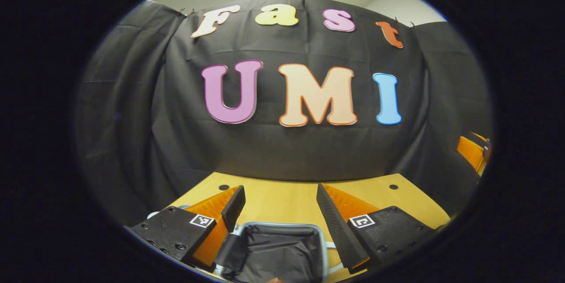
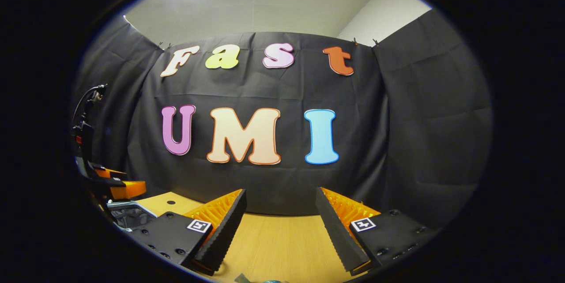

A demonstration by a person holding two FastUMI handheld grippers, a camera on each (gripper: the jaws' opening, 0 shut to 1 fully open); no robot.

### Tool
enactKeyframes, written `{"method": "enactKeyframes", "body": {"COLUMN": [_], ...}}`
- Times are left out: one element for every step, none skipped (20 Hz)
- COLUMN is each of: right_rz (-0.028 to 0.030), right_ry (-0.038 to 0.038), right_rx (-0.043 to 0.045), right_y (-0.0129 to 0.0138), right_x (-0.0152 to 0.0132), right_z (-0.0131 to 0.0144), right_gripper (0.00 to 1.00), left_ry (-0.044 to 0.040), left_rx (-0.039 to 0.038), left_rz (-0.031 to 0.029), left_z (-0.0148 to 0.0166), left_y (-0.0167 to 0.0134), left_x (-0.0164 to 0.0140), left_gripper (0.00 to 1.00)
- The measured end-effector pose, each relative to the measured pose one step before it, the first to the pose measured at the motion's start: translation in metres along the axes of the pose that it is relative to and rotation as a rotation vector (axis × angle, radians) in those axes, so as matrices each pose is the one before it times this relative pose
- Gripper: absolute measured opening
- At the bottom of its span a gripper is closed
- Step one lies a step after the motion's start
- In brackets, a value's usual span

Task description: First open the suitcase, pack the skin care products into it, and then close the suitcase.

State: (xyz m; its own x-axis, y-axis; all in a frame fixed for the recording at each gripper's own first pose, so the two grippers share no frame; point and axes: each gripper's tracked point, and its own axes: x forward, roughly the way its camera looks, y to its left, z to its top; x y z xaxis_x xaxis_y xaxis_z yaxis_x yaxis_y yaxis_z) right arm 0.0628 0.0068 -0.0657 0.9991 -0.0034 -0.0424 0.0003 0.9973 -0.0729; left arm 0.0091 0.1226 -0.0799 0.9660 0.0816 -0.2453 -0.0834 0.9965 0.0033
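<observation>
- While the left tongs [image 1: 280,212] hang spread apart and grasping nothing, the suitcase [image 1: 276,247] lies open right beneath them, at six o'clock in the left gripper view, its dark lining framed by a pale rim.
- The right tongs [image 2: 280,225] are likewise parted and empty, raised above the table [image 2: 282,239]; in the right gripper view the suitcase rim shows at about eight o'clock, below the other gripper.
- A small bluish item at the six o'clock edge of the right gripper view may be one of the skin care products; too little of it shows to tell.
- Risk: both cameras look mostly at the wall, so a reach downward would likely start half blind and could knock a product over or off the table.
- Risk: tongs descending close to the case could catch its rim or lining and drag or tip it.
- The table is light, smooth wood with small dark holes near its far edge.
- Black cloth drapes the booth at twelve o'clock, with a pale ceiling and a lit panel above.
</observation>
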Motion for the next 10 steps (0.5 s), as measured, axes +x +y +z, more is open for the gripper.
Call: {"method": "enactKeyframes", "body": {"right_rz": [-0.00197,-0.00054,-0.00051,0.00003,0.00164,-0.00010,-0.00058,-0.00034,0.00075,0.00043], "right_ry": [0.00758,0.00670,0.00625,0.00710,0.00808,0.00805,0.00721,0.00808,0.00760,0.00999], "right_rx": [-0.00250,-0.00284,-0.00345,-0.00343,-0.00189,-0.00166,-0.00139,-0.00041,-0.00146,-0.00461], "right_y": [-0.00702,-0.00641,-0.00681,-0.00646,-0.00589,-0.00572,-0.00570,-0.00539,-0.00442,-0.00454], "right_x": [-0.00118,-0.00086,-0.00163,-0.00219,-0.00111,-0.00184,-0.00149,-0.00168,-0.00164,-0.00160], "right_z": [-0.00342,-0.00366,-0.00315,-0.00332,-0.00368,-0.00360,-0.00363,-0.00424,-0.00337,-0.00464], "right_gripper": [0.98,1.00,0.98,0.98,0.98,0.98,0.98,0.98,0.98,0.99], "left_ry": [0.01208,0.00849,0.01222,0.01183,0.01356,0.01776,0.02173,0.01976,0.02269,0.02668], "left_rx": [0.00018,0.00263,0.00172,0.00101,-0.00256,-0.00360,0.00186,0.00401,0.00659,0.00803], "left_rz": [-0.01955,-0.01797,-0.01774,-0.01915,-0.01962,-0.02286,-0.02218,-0.02088,-0.02736,-0.02291], "left_z": [-0.00569,-0.00484,-0.00560,-0.00608,-0.00765,-0.00893,-0.01083,-0.00994,-0.01183,-0.01185], "left_y": [-0.01603,-0.01423,-0.01517,-0.01369,-0.01482,-0.01532,-0.01517,-0.01308,-0.01407,-0.01250], "left_x": [0.00039,0.00074,0.00086,0.00095,0.00105,0.00150,0.00199,0.00107,0.00346,0.00304], "left_gripper": [0.95,0.95,0.95,0.95,0.95,0.95,0.95,0.95,0.95,0.95]}}
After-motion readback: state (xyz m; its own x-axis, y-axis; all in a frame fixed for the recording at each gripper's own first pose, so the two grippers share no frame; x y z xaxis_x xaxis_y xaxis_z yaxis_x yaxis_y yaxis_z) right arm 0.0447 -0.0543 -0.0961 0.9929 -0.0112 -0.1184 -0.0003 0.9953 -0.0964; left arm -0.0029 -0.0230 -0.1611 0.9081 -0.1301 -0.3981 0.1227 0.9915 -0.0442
